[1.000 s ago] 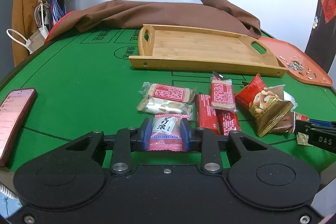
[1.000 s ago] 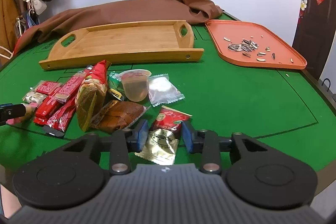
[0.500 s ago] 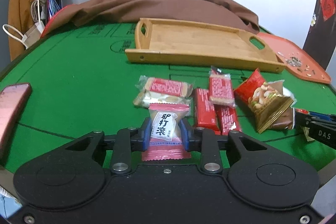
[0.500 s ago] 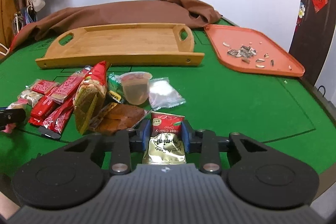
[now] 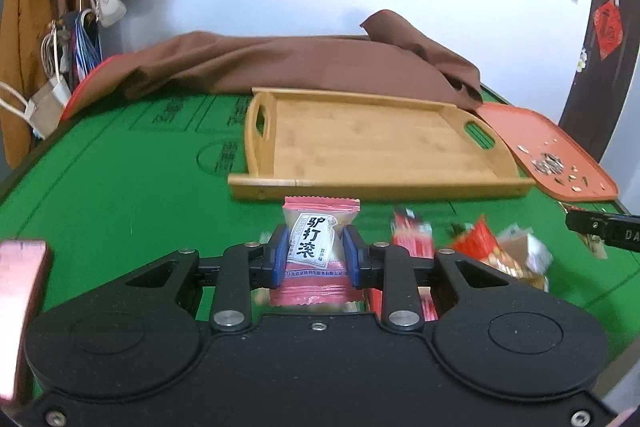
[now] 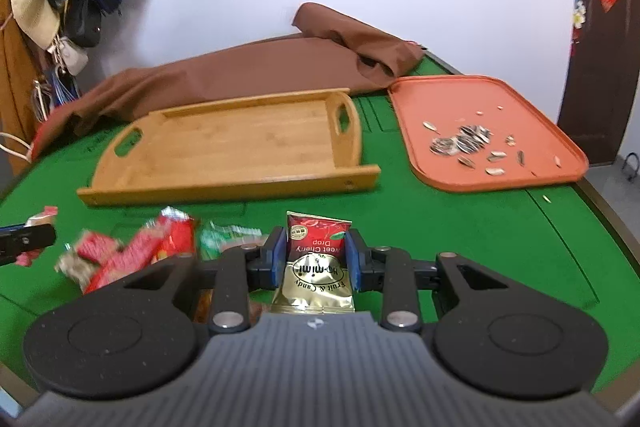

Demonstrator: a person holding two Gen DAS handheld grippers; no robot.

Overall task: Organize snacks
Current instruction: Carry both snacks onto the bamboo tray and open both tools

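Left tool [image 5: 315,255] clamped on the pink-and-white snack packet [image 5: 316,247], held above the green desk [image 5: 120,171]; right tool [image 6: 316,259] clamped on the red-and-gold candy sachet [image 6: 317,263]; wooden tray [image 6: 240,143] sits beyond, loose snacks [image 6: 132,247] blurred below.

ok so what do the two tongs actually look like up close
Both are black: two round discs, angular link arms with silver pivot bolts, blue pads at the tips. The left tongs have a flat speckled black body; the right tongs have a ribbed grey cover. No cables or sleeves visible.

Pink packet [image 5: 316,247], candy sachet [image 6: 318,259], both upright
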